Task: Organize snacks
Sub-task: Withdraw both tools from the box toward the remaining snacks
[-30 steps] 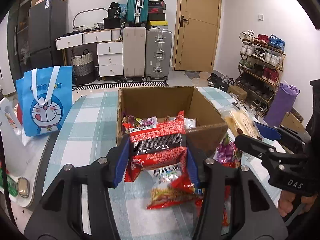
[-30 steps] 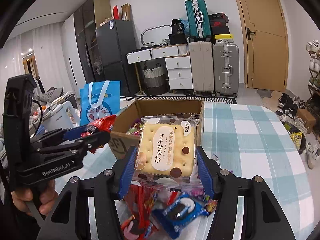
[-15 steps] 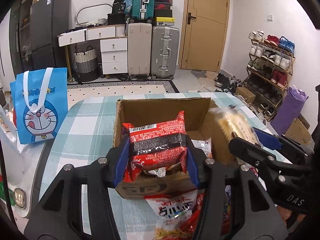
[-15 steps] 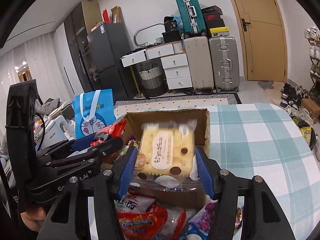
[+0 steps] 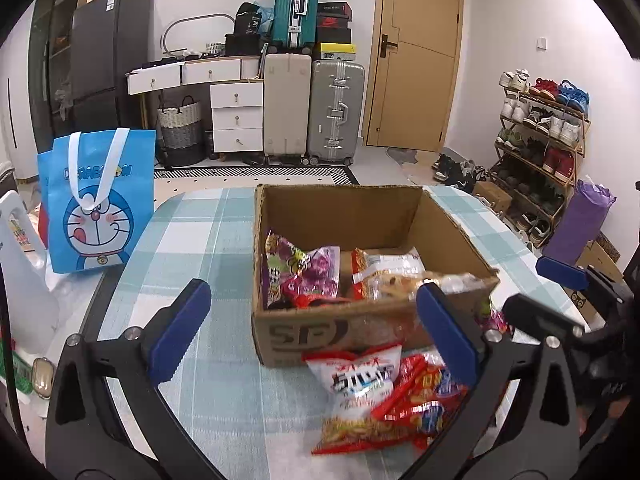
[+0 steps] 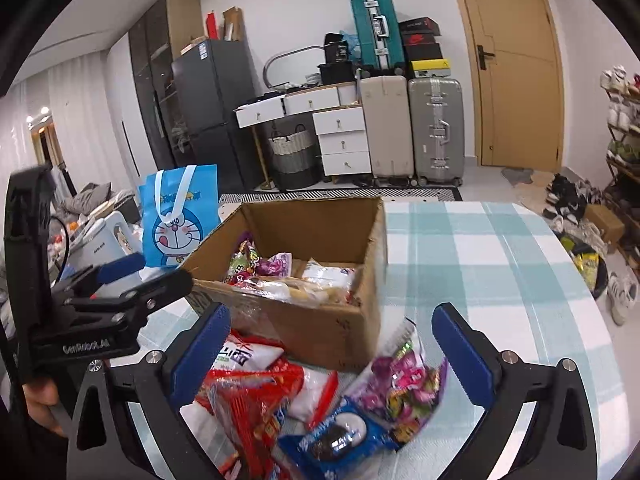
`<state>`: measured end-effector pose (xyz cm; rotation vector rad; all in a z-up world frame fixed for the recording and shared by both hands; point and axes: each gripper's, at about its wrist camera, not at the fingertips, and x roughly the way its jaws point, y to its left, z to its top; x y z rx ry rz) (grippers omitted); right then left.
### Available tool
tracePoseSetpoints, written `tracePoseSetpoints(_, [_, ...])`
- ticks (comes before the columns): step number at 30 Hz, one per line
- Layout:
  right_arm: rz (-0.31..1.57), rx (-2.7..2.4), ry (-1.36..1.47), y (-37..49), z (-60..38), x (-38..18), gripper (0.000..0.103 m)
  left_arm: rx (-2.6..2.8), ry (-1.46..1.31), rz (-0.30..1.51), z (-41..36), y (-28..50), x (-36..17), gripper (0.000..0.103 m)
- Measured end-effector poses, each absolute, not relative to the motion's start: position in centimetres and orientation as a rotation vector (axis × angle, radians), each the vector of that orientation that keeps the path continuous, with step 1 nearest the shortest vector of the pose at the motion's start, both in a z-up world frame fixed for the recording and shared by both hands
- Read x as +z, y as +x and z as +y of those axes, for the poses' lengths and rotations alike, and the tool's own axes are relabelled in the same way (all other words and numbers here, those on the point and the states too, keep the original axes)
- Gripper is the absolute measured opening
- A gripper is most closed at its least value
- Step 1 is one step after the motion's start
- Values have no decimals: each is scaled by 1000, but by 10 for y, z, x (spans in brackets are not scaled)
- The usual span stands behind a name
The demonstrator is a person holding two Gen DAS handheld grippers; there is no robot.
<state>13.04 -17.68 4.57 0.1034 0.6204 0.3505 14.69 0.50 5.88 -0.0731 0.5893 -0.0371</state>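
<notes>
An open cardboard box (image 5: 340, 328) stands on the checked table and holds several snack packs, among them a purple pack (image 5: 300, 276) and a biscuit pack (image 5: 408, 284) lying blurred at its front right. The box also shows in the right wrist view (image 6: 328, 328). My left gripper (image 5: 316, 328) is open and empty in front of the box. My right gripper (image 6: 332, 344) is open and empty, above a loose pile in front of the box: red packs (image 6: 252, 396), a blue cookie pack (image 6: 340, 440) and a purple pack (image 6: 404, 380). A white and red pack (image 5: 356, 380) lies by the box.
A blue Doraemon bag (image 5: 96, 200) stands at the table's left edge, beside a white kettle (image 6: 100, 244). The checked table (image 6: 500, 280) extends to the right of the box. Suitcases, drawers and a shoe rack stand behind, off the table.
Both grippers have opened. The red pack left my left gripper and the biscuit pack left my right gripper; the biscuit pack now lies in the box. Both grippers have drawn back.
</notes>
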Motion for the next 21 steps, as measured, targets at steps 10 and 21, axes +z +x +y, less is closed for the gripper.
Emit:
tracePoseSetpoints(10, [628, 340, 29, 86, -191, 39, 102, -36, -23, 603, -5, 75, 47, 103])
tracePoseSetpoints(21, [674, 408, -12, 69, -179, 15, 102, -97, 6, 639, -16, 45, 20, 103])
